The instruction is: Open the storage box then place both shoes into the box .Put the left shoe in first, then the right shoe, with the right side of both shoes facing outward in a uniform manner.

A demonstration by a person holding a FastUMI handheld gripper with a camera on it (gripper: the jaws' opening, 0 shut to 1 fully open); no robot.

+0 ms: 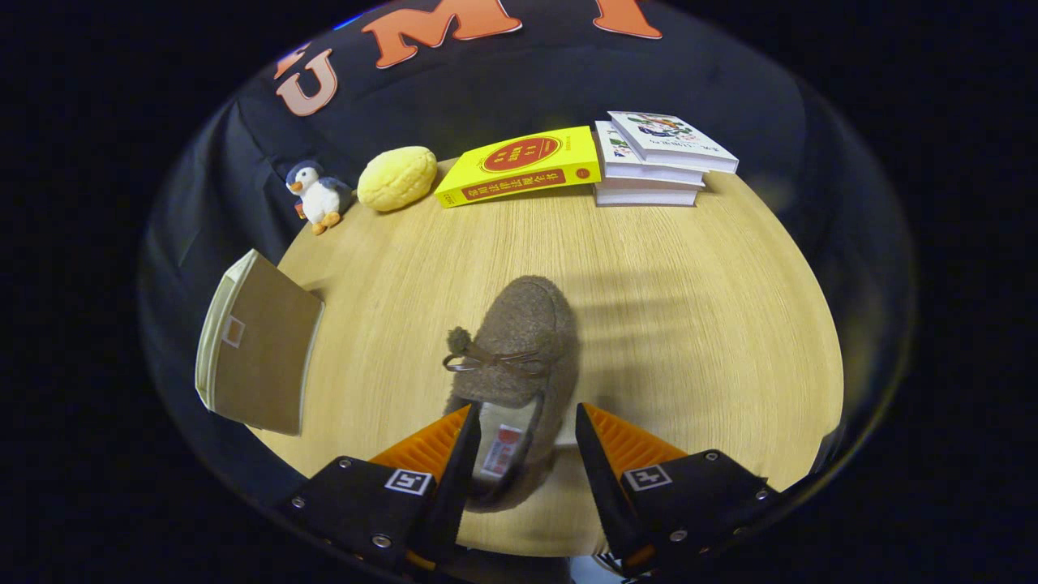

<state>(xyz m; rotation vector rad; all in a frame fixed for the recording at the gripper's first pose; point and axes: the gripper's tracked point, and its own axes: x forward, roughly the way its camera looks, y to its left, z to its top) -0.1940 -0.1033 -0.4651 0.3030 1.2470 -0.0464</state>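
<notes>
Fuzzy brown fleece between the jaws: shoe (519,357) lying on the wooden table (689,324), heel end set in the gap of the gripper (523,422), toe pointing away toward the far side. Jaws spread wide, not pressed on anything; heel opening with pale lining and a small tag close against the inner face of the left finger, clear gap of bare wood between the shoe's right flank and the right finger. Cannot tell whether the left finger actually touches the heel rim. Small bow with a pompom across the vamp, just ahead of the fingertips.

Beyond the toe, a wide stretch of bare wood, with faint striped shadows to the right of the shoe. Open tabletop on the right all the way to the curved table edge. On the left, well apart from the shoe, storage box (255,345) at the table's left edge, tan with a pale rim, tilted and partly overhanging the edge.

Along the far edge, against the black cloth: plush penguin (318,195), just beside it a yellow bread-shaped plush (397,178), then a yellow book (523,166) lying flat, then a stack of white books (657,158) touching or nearly touching the yellow one.
</notes>
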